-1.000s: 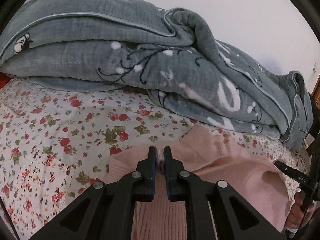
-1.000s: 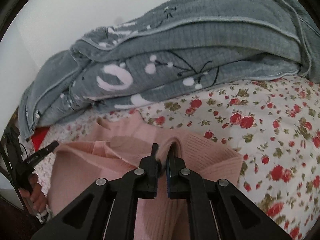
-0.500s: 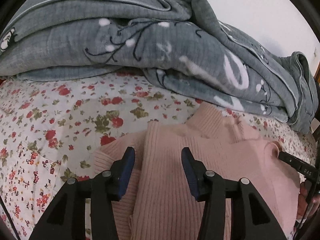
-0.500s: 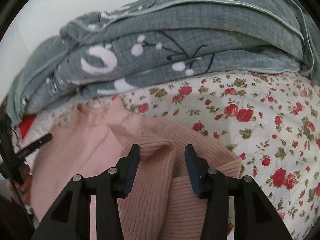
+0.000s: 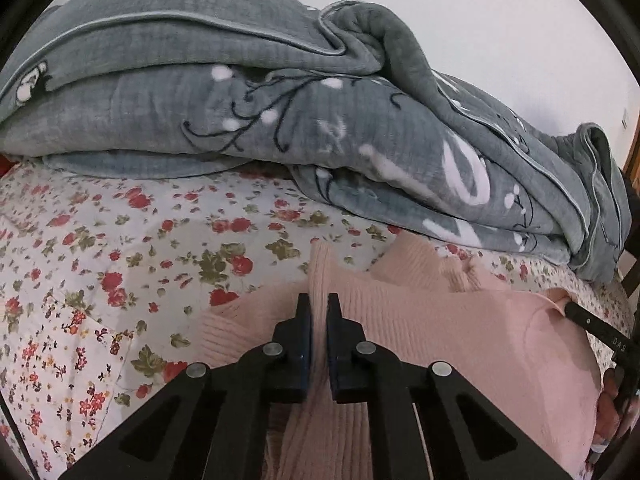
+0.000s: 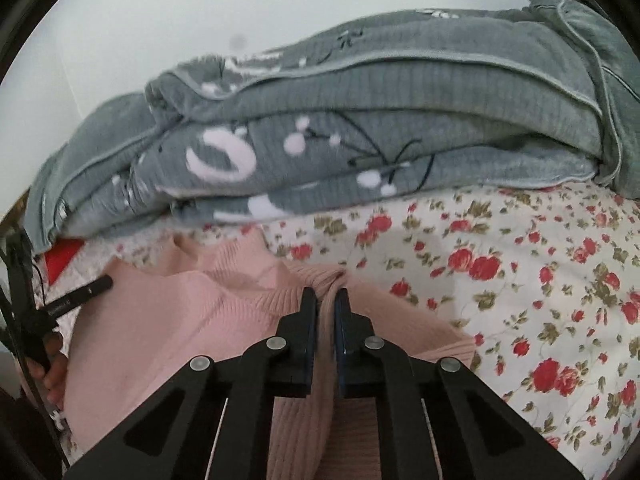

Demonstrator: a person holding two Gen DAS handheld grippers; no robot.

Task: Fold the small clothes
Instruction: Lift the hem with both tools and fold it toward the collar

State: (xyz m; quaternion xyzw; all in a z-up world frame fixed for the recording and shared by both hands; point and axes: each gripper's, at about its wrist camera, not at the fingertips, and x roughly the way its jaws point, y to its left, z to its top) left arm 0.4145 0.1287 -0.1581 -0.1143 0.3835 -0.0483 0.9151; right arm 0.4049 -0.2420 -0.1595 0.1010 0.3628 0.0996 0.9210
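Fingers (image 5: 303, 320) clamped on ribbed pink knit sweater (image 5: 460, 332).

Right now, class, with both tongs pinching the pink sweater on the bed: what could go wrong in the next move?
1. Each pair of tongs, left tongs and right tongs, having just closed, grips only a thin ridge of the pink sweater; the knit might slip out when lifted.
2. The grey blanket lies right beyond the sweater; a forward fold could catch on it.
3. The knit is bunched, so creases may get folded in.
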